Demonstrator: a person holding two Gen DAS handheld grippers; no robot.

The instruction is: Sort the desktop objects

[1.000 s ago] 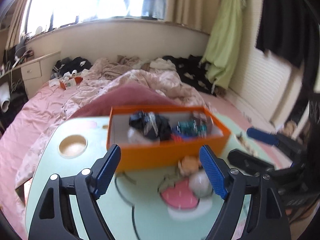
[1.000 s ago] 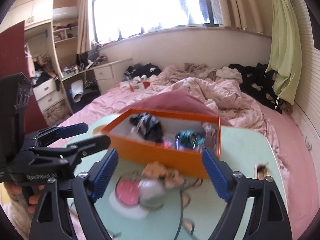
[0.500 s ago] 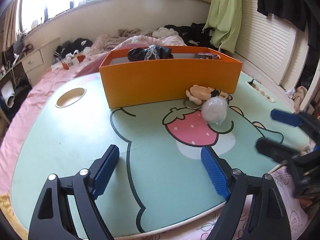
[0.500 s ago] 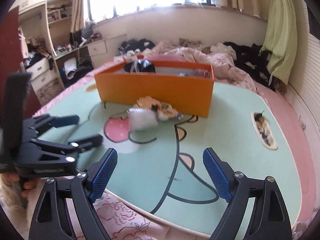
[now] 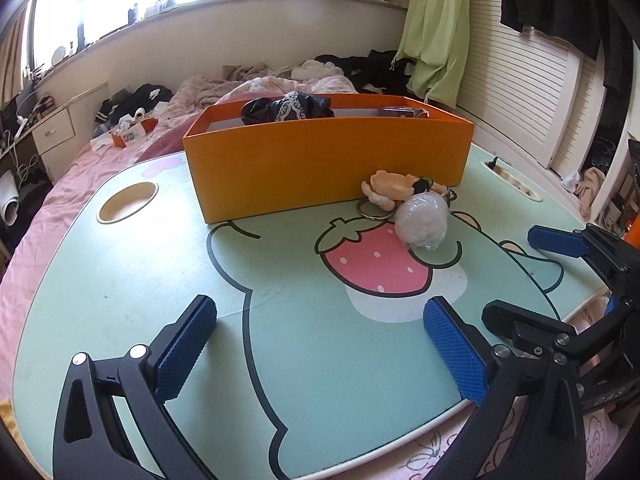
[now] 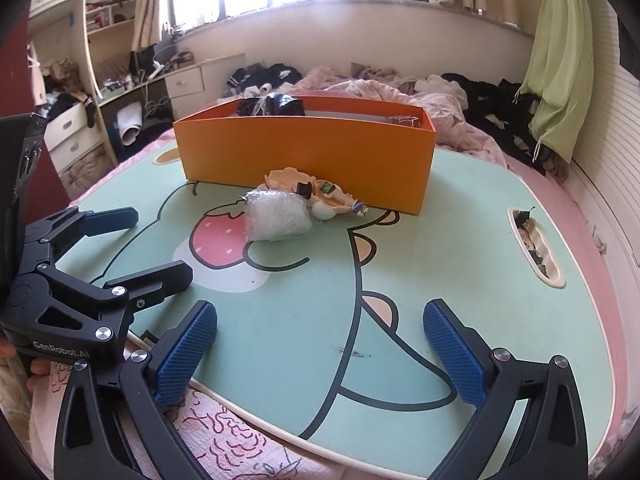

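An orange box [image 5: 328, 160] [image 6: 304, 156] stands at the far side of the mint cartoon lap table [image 5: 160, 272] [image 6: 460, 248], with a black cloth [image 5: 286, 108] and a small dark item inside. In front of it lie a white wrapped ball [image 5: 422, 222] [image 6: 278, 216] and a peach figure keychain [image 5: 394, 188] [image 6: 316, 192] with a ring. My left gripper [image 5: 320, 344] is open and empty over the table's near edge. My right gripper [image 6: 320, 348] is open and empty, also low at the near edge. Each gripper shows in the other's view, the right [image 5: 528, 276] and the left [image 6: 132, 246].
The table has a round cup hole [image 5: 127, 202] at the left and an oval slot [image 6: 536, 246] at the right. It sits on a bed with pink bedding [image 6: 440, 120] and scattered clothes. A desk with drawers [image 6: 188, 80] is at the left.
Both grippers have dropped down and pulled back from above the box to the table's near edge. The box and the items in front have not moved. Both jaws stay open.
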